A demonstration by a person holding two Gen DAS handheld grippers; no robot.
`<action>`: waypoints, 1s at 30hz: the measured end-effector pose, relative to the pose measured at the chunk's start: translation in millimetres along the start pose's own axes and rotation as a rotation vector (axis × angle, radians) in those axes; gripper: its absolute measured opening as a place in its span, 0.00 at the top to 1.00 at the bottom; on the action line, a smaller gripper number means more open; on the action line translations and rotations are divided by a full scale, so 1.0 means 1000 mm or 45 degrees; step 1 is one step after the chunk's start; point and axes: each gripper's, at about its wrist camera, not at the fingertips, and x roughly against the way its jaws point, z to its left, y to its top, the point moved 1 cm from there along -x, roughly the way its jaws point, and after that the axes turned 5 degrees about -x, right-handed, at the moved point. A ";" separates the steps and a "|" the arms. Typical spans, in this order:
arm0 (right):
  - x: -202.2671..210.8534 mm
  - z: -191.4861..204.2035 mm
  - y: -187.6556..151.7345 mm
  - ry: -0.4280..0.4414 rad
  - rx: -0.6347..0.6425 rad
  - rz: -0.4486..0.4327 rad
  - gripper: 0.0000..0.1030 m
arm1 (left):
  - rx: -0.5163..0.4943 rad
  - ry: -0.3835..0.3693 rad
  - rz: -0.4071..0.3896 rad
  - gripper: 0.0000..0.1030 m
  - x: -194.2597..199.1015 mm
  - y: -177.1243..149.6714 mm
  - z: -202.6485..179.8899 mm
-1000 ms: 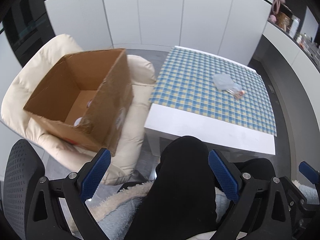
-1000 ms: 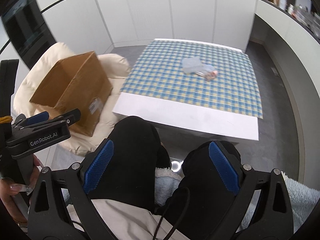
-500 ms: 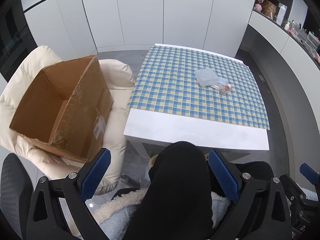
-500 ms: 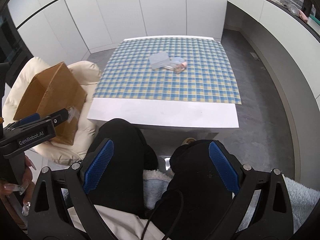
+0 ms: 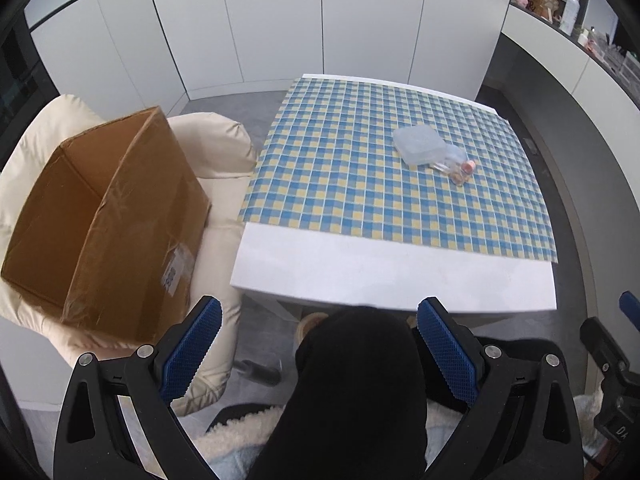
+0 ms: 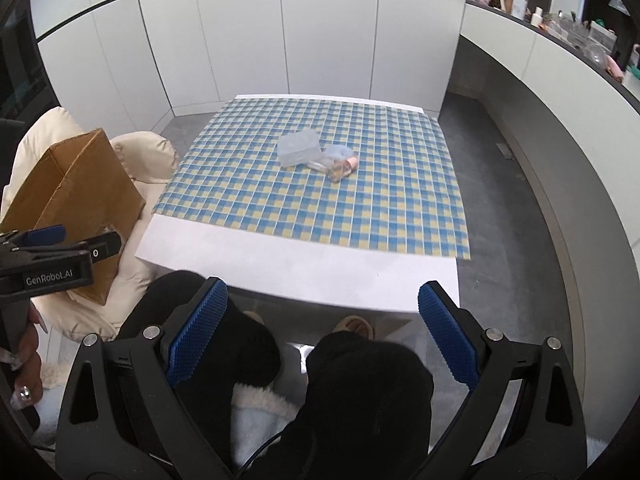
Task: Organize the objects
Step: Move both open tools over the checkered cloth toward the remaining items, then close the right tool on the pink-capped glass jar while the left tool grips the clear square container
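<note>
Left wrist view
- My left gripper: jaws spread wide, nothing between the blue pads; it hangs over my black-clad knee, well short of the table.
- Table: white, with a blue and yellow checked cloth over all but the near strip.
- Clear plastic box: lies on the cloth, toward the far right part.
- Small items: a little cluster touching the box on its right; one has an orange-pink end. Too small for me to say what they are.
- Cardboard box: open, tilted, resting on a cream cushioned chair to the left of the table. I cannot see its bottom.
- My right gripper: only a dark edge of it shows at the far right.

Right wrist view
- My right gripper: fingers wide apart, holding nothing, above my knees at the near table edge.
- Plastic box: near the middle of the cloth, with the small items just beside it on the right.
- Cardboard box: left of the table, on the cream chair.
- Left gripper: seen side-on at the left edge, held in my hand.
</note>
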 end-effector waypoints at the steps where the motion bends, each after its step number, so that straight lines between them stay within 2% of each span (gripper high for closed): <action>1: -0.007 -0.002 0.003 0.012 0.005 0.002 0.05 | 0.006 0.001 0.001 0.04 -0.003 0.004 -0.001; 9: -0.061 -0.018 0.031 0.018 0.036 0.022 0.05 | 0.048 -0.008 0.010 0.04 -0.038 0.047 -0.007; 18: -0.141 -0.037 0.075 0.066 0.036 0.066 0.05 | 0.054 -0.028 0.066 0.04 -0.101 0.096 -0.026; 26: -0.231 -0.050 0.105 0.157 -0.014 0.131 0.05 | -0.001 -0.040 0.127 0.04 -0.161 0.130 -0.054; 30: -0.276 -0.047 0.117 0.195 0.041 0.171 0.05 | -0.022 -0.064 0.161 0.04 -0.188 0.145 -0.068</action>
